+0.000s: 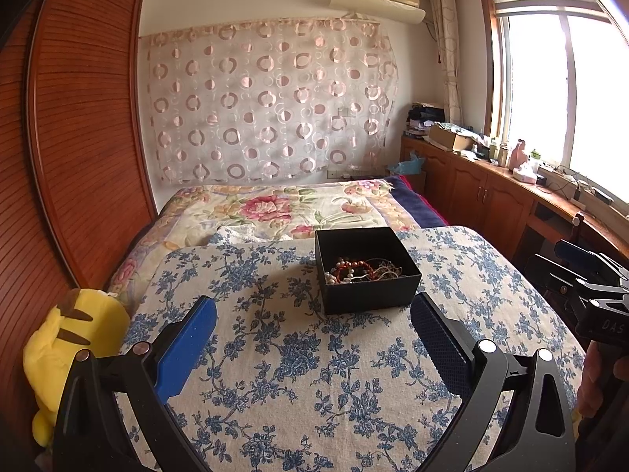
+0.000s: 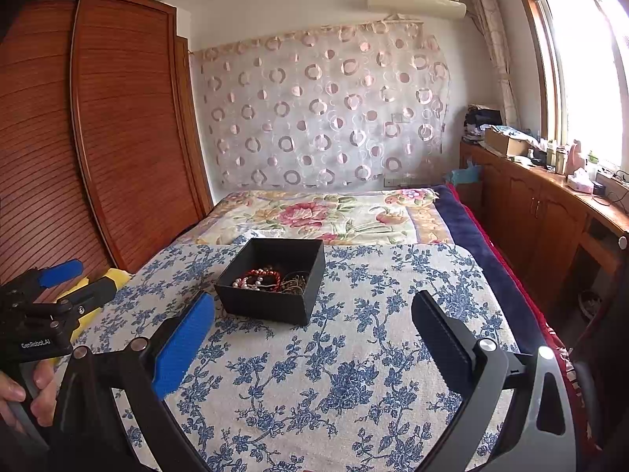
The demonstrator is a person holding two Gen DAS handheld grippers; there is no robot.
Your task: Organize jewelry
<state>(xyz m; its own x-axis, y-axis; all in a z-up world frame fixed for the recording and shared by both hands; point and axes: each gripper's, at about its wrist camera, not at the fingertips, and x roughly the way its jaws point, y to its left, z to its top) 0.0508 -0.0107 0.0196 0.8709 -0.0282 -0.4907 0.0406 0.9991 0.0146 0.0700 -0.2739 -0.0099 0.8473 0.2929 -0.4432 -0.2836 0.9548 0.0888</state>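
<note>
Hovering short of the black box (image 1: 367, 271), both tongs wide open and empty.

The left gripper (image 1: 314, 314) and right gripper (image 2: 312, 312) hang near the box, which holds the jewelry (image 1: 359, 269) (a tangled heap); pinching one strand and lifting slowly seems wisest, since individual pieces are hard to separate.
</note>
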